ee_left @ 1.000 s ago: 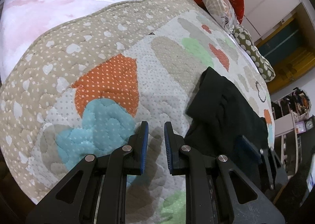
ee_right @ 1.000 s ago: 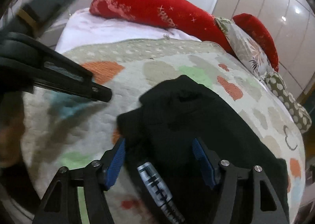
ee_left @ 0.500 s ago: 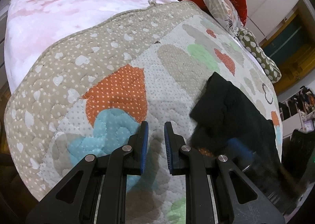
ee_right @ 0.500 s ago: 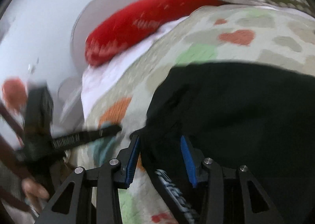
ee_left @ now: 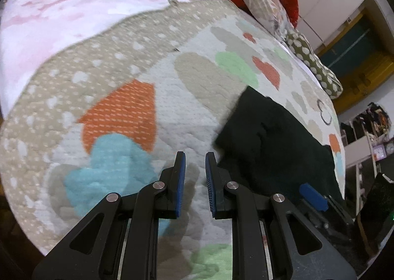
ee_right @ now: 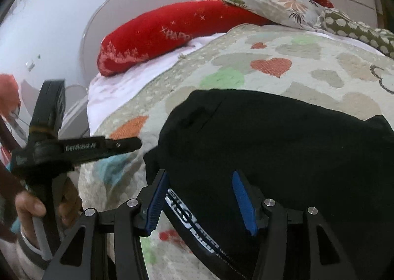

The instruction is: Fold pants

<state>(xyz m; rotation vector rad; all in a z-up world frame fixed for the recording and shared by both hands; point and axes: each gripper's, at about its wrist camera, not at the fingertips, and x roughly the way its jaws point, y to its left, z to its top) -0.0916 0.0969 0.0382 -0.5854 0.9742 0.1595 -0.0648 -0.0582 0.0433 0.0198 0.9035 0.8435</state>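
Pants (ee_right: 283, 147) plain black, white-and-blue lettered strip on the waistband (ee_right: 190, 224). Quilt (ee_left: 187, 97) under them: off-white ground with hearts in orange, turquoise, pale green, coral and beige; border beside the pants' far side is beige with white hearts and dots. Sheet (ee_left: 56, 21) beyond the quilt pale pink, mottled white. Long pillow (ee_right: 167, 33) beyond the pants red with whitish stars and lettering. Next pillow (ee_right: 278, 6) grey floral, then an olive one with white dots (ee_right: 357, 28). Left gripper (ee_left: 194, 171) black, blue pads; right gripper (ee_right: 199, 196) same colours.
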